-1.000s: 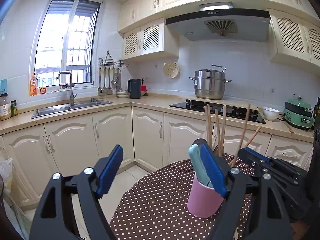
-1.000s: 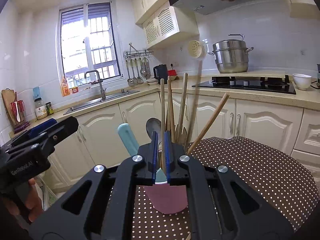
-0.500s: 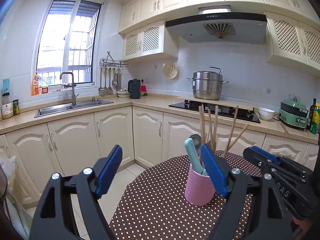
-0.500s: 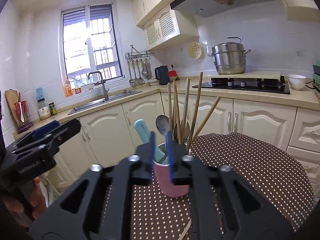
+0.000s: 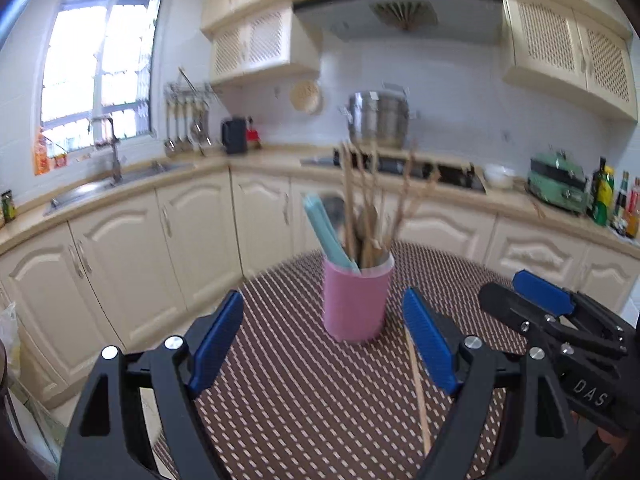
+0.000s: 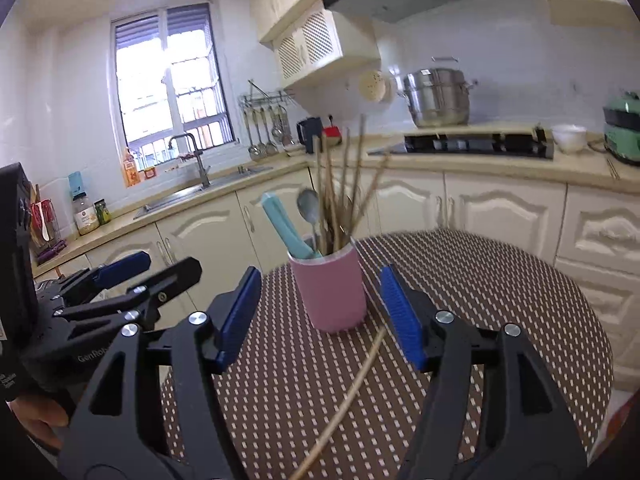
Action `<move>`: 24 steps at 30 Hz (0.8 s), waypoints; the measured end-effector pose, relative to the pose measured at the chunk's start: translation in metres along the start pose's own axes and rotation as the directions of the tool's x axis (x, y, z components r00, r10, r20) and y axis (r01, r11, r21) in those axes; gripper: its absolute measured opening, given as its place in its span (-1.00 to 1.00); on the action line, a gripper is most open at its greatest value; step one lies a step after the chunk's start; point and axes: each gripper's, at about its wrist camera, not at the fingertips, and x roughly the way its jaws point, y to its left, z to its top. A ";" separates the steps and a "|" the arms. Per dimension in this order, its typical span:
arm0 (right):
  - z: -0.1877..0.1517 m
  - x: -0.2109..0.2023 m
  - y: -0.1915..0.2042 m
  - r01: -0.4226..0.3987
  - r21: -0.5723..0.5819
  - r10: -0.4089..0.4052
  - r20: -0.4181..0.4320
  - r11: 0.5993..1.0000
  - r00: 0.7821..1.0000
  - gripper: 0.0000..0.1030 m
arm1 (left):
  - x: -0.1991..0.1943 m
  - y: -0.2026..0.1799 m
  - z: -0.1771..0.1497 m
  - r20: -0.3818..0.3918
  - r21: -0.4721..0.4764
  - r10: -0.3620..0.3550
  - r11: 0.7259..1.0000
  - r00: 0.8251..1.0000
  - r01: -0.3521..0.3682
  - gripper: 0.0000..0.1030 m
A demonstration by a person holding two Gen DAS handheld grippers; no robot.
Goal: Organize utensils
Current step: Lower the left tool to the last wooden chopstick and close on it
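- Pink and smooth, the cylindrical utensil cup (image 5: 356, 302) stands upright near the middle of a round table (image 5: 280, 400) covered in brown cloth with pale dots.
- Inside the cup, thin wooden chopsticks (image 6: 340, 184) fan upward, beside a flat pale-blue handle (image 6: 282, 226) leaning left and a dull metal spoon (image 6: 308, 204) with its bowl up.
- One loose wooden chopstick (image 6: 352, 392) lies flat on the cloth just in front of the cup, running toward the camera.
- Left gripper (image 5: 324, 344): black frame, ribbed blue pads, jaws spread wide with nothing between them; the cup stands ahead of the gap and apart from the pads.
- Right gripper (image 6: 320, 316): its jaws have just been opening and now stand apart, pads clear of the cup, which sits just beyond them; the loose chopstick lies on the cloth below the gap, touched by neither pad.
- Each gripper shows at the edge of the other's view, side by side and near each other.
- Behind the table run cream cabinets, a steel sink (image 6: 200, 196) under the window, a black hob (image 6: 476, 146) and a steel steamer pot (image 6: 436, 98) at the back.
- Bare cloth lies open to the right of the cup as far as the table's curved rim; the left rim is close to the left gripper.
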 end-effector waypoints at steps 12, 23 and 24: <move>-0.042 0.004 -0.068 0.145 0.163 -0.108 -0.217 0.976 0.970 0.49 | 0.083 -0.043 -0.051 -0.478 0.029 -0.101 0.991 0.873 0.131 0.56; -0.061 0.011 -0.100 0.148 0.243 -0.082 -0.264 0.959 0.961 0.50 | 0.128 -0.081 -0.066 -0.621 0.048 -0.110 0.983 0.776 0.177 -0.14; -0.062 0.012 -0.102 0.145 0.245 -0.078 -0.263 0.959 0.961 0.50 | 0.132 -0.084 -0.067 -0.631 0.051 -0.108 0.982 0.768 0.179 -0.23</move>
